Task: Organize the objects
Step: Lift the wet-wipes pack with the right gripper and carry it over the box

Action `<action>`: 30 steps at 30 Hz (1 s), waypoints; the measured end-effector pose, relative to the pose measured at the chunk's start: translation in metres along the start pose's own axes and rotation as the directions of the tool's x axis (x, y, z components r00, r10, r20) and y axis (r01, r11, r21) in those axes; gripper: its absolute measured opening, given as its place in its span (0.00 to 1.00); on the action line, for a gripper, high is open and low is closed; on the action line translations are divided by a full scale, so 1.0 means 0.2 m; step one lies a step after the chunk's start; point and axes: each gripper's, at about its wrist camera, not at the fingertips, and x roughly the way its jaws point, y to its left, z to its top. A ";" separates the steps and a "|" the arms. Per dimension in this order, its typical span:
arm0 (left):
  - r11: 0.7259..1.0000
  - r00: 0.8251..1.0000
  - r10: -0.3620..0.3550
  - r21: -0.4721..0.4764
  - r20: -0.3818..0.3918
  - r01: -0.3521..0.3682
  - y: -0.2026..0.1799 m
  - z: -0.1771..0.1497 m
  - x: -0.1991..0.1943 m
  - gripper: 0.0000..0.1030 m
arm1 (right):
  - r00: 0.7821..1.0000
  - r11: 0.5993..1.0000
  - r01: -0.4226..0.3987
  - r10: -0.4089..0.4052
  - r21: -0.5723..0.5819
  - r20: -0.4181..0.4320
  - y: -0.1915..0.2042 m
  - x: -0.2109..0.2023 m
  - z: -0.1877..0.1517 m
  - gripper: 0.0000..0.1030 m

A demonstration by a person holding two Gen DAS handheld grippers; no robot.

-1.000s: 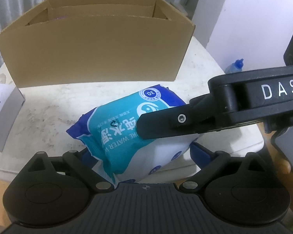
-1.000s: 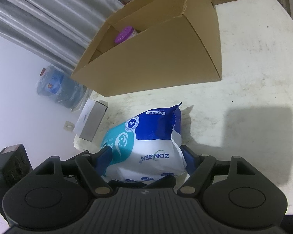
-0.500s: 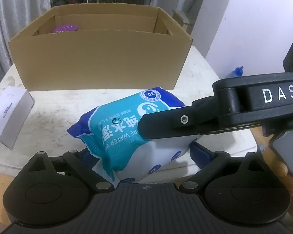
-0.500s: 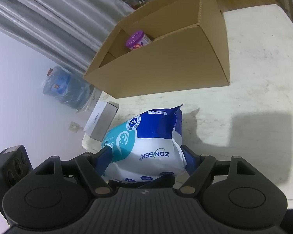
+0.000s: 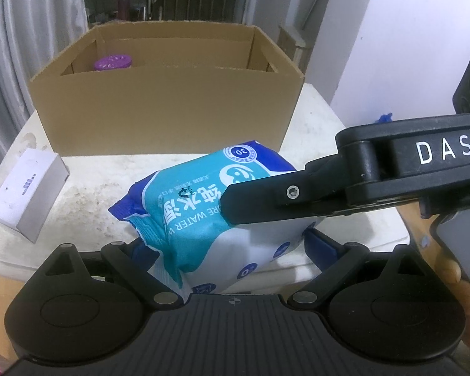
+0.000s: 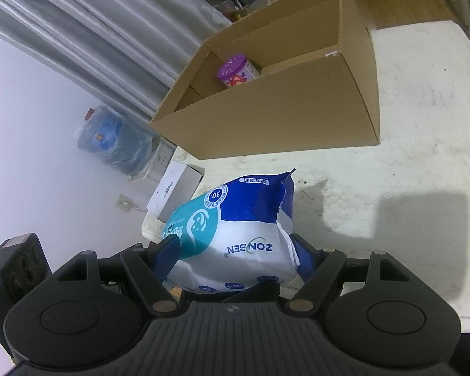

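We hold a plump blue, teal and white wipes pack (image 5: 210, 216) clamped between both our left gripper (image 5: 232, 250) and right gripper (image 6: 235, 250).

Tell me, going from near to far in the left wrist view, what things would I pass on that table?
Wet wipes pack, held between the fingers nearest the camera → small white box, off to the left → open cardboard box → purple-lidded jar inside the box's far left corner.
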 end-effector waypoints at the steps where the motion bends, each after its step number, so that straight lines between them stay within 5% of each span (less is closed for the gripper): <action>1: 1.000 1.000 0.001 0.001 0.003 -0.001 0.00 -0.01 -0.01 0.92 | 1.000 1.000 -0.001 0.001 -0.001 0.002 0.00 0.00 0.00 0.76; 30: 1.000 0.997 0.024 0.011 0.076 -0.025 -0.01 -0.05 -0.17 0.92 | 0.999 1.000 -0.014 0.015 -0.027 0.045 0.10 -0.09 -0.04 0.77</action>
